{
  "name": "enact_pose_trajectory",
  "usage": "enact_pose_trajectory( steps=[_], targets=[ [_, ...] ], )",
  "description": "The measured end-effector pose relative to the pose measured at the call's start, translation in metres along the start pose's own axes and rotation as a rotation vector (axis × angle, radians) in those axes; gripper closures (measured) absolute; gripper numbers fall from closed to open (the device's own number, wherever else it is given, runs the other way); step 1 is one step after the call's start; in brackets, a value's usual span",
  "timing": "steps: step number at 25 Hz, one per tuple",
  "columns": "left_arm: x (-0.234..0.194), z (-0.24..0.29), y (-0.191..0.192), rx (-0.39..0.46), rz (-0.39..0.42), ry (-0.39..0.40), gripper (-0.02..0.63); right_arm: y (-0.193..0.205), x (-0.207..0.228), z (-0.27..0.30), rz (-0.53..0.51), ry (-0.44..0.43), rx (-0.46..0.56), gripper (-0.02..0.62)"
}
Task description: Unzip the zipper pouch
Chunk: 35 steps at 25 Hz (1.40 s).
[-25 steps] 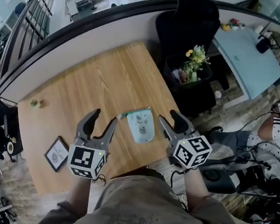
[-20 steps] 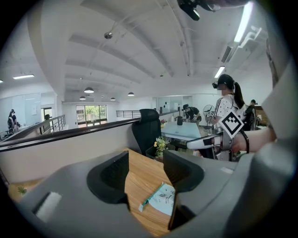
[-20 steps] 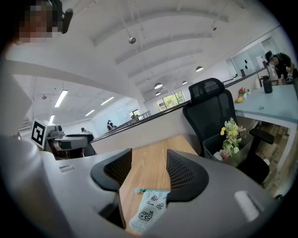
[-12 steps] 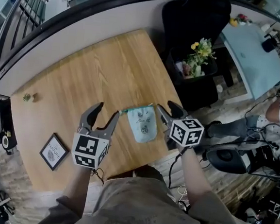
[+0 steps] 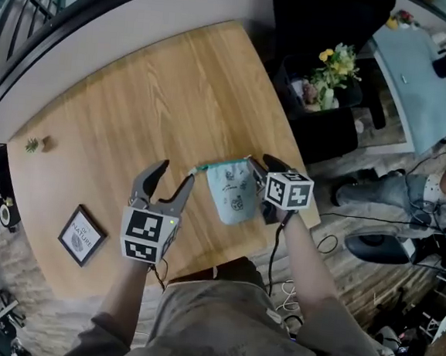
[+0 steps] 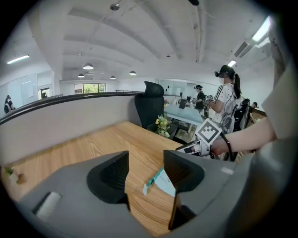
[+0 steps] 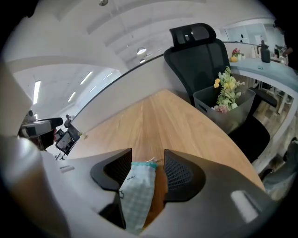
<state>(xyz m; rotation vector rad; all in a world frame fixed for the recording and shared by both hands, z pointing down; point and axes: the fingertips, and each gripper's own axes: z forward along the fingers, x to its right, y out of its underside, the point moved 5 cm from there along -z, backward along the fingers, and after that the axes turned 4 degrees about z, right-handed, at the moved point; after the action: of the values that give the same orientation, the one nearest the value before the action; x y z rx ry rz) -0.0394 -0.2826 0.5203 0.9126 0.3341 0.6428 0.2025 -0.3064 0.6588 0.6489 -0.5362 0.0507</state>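
While the zipper pouch [image 5: 233,194] lies loose between the jaws of the open right gripper [image 7: 148,172], I'd clamp it firmly first, then bring the open, empty left gripper [image 6: 145,169] to its pull [image 6: 145,187].

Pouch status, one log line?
pouch on table | right gripper: jaws apart around pouch | left gripper: jaws apart, empty, beside pouch

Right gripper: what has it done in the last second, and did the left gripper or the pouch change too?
The right gripper moved in toward the zipper pouch, which is now between its jaws; the jaws are still apart, not closed on it. The left gripper stayed to the left of the pouch, jaws open and empty. The pouch still lies on the wooden table.
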Motion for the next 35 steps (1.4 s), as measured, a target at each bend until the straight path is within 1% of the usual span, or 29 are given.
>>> enact_pose_trajectory(
  steps=[3,7,12,15,16,17,18,20,22,25,28,32,35],
  targets=[
    [0.000,0.008,0.009,-0.018,-0.022,0.005,0.373,0.013,0.010,0.014,-0.011,0.025,-0.059,0.373],
    [0.000,0.010,0.018,-0.044,-0.016,0.018,0.373,0.027,0.010,0.024,-0.068,0.047,-0.100,0.373],
    [-0.003,0.006,0.029,-0.058,-0.019,0.014,0.373,0.028,0.004,0.028,-0.206,0.118,-0.129,0.374],
    [-0.001,0.003,0.040,-0.088,-0.024,0.013,0.373,0.032,0.000,0.032,-0.286,0.159,-0.152,0.378],
    [0.000,0.003,0.041,-0.084,-0.026,0.014,0.373,0.034,-0.001,0.032,-0.314,0.168,-0.160,0.384],
    [0.002,0.002,0.041,-0.075,-0.026,0.014,0.373,0.035,-0.003,0.033,-0.338,0.173,-0.169,0.405],
    [0.003,0.002,0.040,-0.067,-0.024,0.014,0.373,0.036,-0.005,0.034,-0.354,0.175,-0.175,0.451],
    [0.005,0.000,0.042,-0.070,-0.022,0.018,0.373,0.037,-0.006,0.036,-0.364,0.182,-0.178,0.468],
    [0.007,-0.001,0.046,-0.079,-0.022,0.021,0.373,0.037,-0.006,0.037,-0.338,0.176,-0.173,0.484],
    [0.006,-0.006,0.047,-0.070,-0.020,0.013,0.373,0.038,-0.010,0.035,-0.305,0.146,-0.149,0.511],
    [0.003,-0.014,0.048,-0.065,-0.021,0.002,0.373,0.038,-0.021,0.029,-0.330,0.133,-0.109,0.532],
    [-0.003,-0.024,0.045,-0.046,-0.021,-0.023,0.373,0.025,-0.039,0.010,-0.362,0.098,-0.029,0.537],
    [-0.007,-0.034,0.038,-0.022,-0.014,-0.038,0.373,0.012,-0.057,-0.012,-0.404,0.061,0.039,0.537]
  ],
)
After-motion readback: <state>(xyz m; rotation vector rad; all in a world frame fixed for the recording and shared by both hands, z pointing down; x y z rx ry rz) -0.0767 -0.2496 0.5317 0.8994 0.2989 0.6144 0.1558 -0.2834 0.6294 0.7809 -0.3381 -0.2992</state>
